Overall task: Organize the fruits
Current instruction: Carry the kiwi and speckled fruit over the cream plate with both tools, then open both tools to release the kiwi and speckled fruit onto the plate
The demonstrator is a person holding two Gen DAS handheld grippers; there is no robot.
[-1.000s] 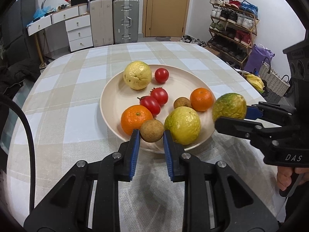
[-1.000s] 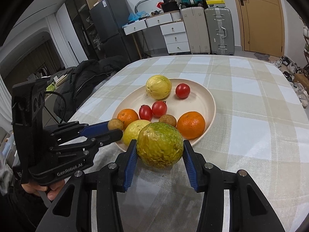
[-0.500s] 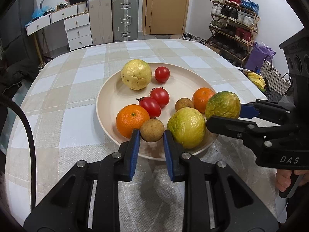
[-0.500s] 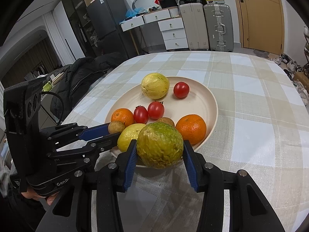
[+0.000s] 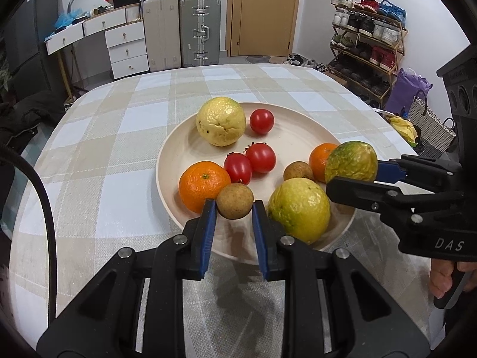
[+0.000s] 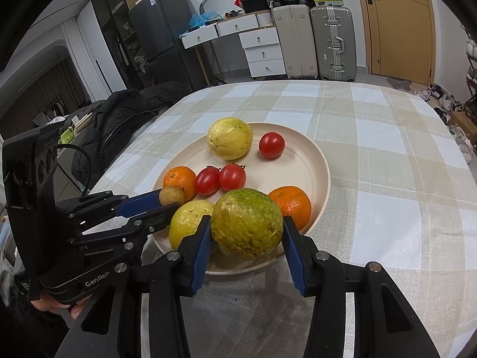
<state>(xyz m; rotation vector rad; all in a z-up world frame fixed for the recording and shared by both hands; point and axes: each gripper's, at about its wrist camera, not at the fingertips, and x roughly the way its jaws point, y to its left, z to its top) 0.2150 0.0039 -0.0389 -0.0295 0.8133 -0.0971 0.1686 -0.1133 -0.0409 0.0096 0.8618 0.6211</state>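
A cream plate (image 5: pixel 292 137) (image 6: pixel 316 161) on the checked tablecloth holds two yellow-green guavas, two oranges, three red tomatoes and a small brown fruit. My left gripper (image 5: pixel 234 205) is shut on another small brown round fruit (image 5: pixel 235 200) (image 6: pixel 171 195), held over the plate's near rim beside an orange (image 5: pixel 202 185). My right gripper (image 6: pixel 246 232) is shut on a green-yellow wrinkled fruit (image 6: pixel 246 228) (image 5: pixel 351 162), held over the plate's near edge next to an orange (image 6: pixel 293 205) and a guava (image 6: pixel 189 223).
The round table (image 5: pixel 119 137) carries a beige and white checked cloth. Behind it stand suitcases (image 5: pixel 199 29), white drawers (image 5: pixel 126 49) and a door. A shoe rack (image 5: pixel 366 41) and bags (image 5: pixel 429 125) stand to the right, a dark jacket (image 6: pixel 125 119) to the left.
Both grippers have moved forward over the plate's near rim, each still holding its fruit. The green-yellow fruit has moved in over the plate, beside the orange.
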